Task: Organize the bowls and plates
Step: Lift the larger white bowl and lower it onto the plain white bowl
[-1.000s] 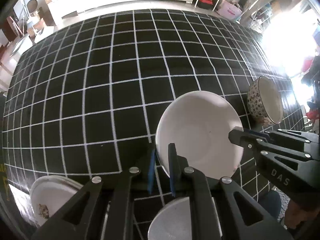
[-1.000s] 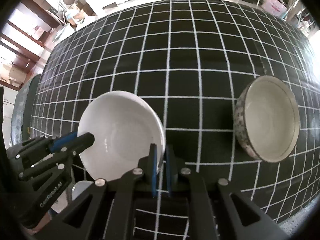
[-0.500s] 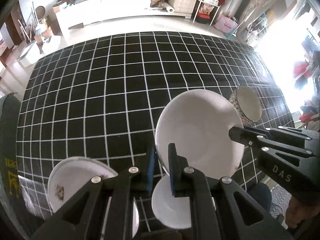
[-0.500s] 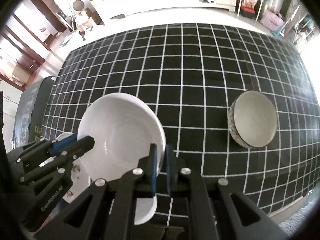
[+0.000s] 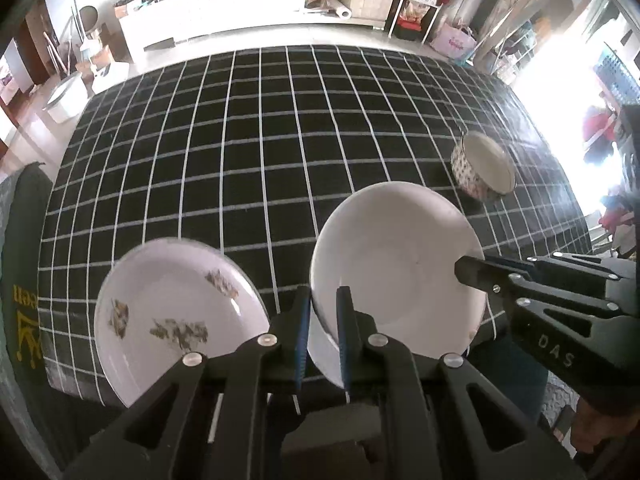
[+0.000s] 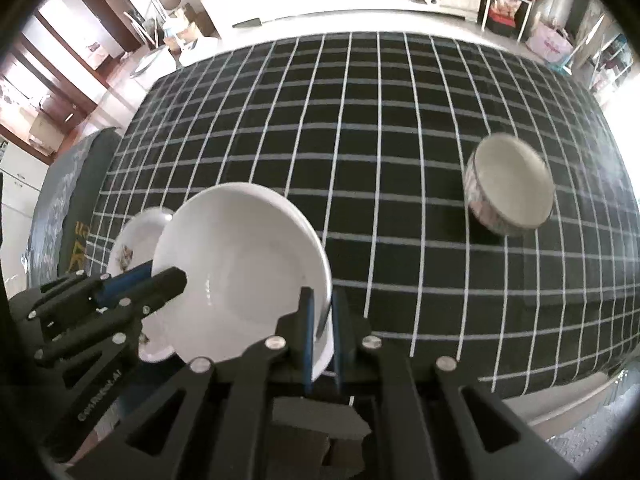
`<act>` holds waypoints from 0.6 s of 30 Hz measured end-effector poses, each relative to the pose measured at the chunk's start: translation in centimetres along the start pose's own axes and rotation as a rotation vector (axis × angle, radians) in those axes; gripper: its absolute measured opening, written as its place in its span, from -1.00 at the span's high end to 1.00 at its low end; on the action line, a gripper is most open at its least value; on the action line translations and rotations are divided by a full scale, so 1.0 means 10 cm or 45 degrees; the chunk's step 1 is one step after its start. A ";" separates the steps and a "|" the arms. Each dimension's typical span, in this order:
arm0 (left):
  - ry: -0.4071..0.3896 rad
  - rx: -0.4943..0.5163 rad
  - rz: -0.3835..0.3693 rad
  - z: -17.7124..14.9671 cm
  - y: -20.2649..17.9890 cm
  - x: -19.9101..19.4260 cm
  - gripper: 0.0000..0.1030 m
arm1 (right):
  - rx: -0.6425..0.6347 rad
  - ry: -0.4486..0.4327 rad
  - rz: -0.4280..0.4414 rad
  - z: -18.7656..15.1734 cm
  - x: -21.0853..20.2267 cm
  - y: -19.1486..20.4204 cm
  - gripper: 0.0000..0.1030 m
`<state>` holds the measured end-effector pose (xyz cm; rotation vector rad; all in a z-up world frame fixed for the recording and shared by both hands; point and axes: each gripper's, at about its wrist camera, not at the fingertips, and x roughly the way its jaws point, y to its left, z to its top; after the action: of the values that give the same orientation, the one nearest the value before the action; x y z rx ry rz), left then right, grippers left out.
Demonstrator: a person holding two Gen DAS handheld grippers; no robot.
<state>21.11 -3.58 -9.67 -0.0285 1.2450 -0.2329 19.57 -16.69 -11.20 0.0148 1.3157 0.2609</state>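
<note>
Am pinching white bowl point(image 5: 394, 268) rim with both grippers: left gripper point(image 5: 322, 312) at lower centre, right gripper point(image 6: 320, 312) opposite. Bowl hanging above worktop point(image 5: 240, 140); floral plate point(image 5: 176, 316) lower left, patterned bowl point(image 6: 510, 190) right.

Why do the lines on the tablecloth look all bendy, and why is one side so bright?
Left wrist view: the fisheye lens bows the tablecloth grid, and window glare whites out the right edge. Right wrist view: same bowing, and the patterned bowl looks smeared by motion blur.
</note>
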 end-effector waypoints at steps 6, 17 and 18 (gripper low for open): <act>0.025 -0.008 0.000 -0.15 0.03 0.06 0.82 | 0.007 0.047 0.001 -0.17 0.14 0.01 0.78; 0.082 -0.030 -0.008 -0.40 0.08 0.24 0.82 | -0.003 0.092 -0.022 -0.23 0.30 0.02 0.78; 0.084 -0.032 -0.008 -0.40 0.07 0.24 0.82 | -0.003 0.095 -0.024 -0.22 0.30 0.02 0.78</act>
<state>18.19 -2.94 -13.28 -0.0467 1.3140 -0.2251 18.07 -16.17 -14.64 -0.0094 1.3888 0.2489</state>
